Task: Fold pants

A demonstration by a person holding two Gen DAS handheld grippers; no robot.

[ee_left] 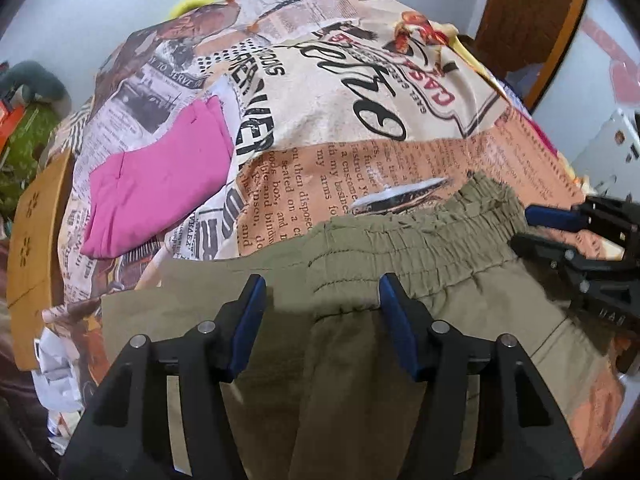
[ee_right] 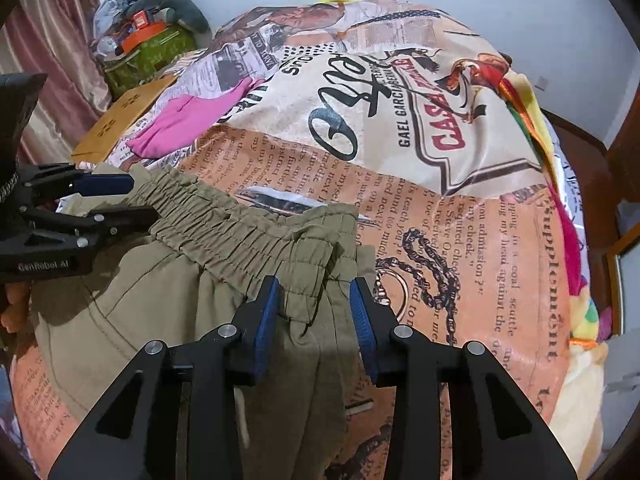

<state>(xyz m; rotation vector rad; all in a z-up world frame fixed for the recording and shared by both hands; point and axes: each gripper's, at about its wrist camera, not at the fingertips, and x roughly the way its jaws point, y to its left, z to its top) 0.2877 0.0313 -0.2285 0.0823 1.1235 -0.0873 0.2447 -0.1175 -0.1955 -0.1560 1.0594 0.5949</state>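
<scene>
The olive pants [ee_left: 400, 320] lie on the bed [ee_left: 360, 92], waistband toward its middle. Both the left tongs [ee_left: 320, 320] and right tongs [ee_right: 316, 320] stand spread, straddling opposite waistband ends, seemingly not yet pinching. Closing too shallowly could catch only one layer, skewing the fold.

The olive pants [ee_left: 400, 280] on the printed bedcover [ee_left: 360, 92] are seen close from both wrist views, looking forward and down; the waistband is shared.
</scene>
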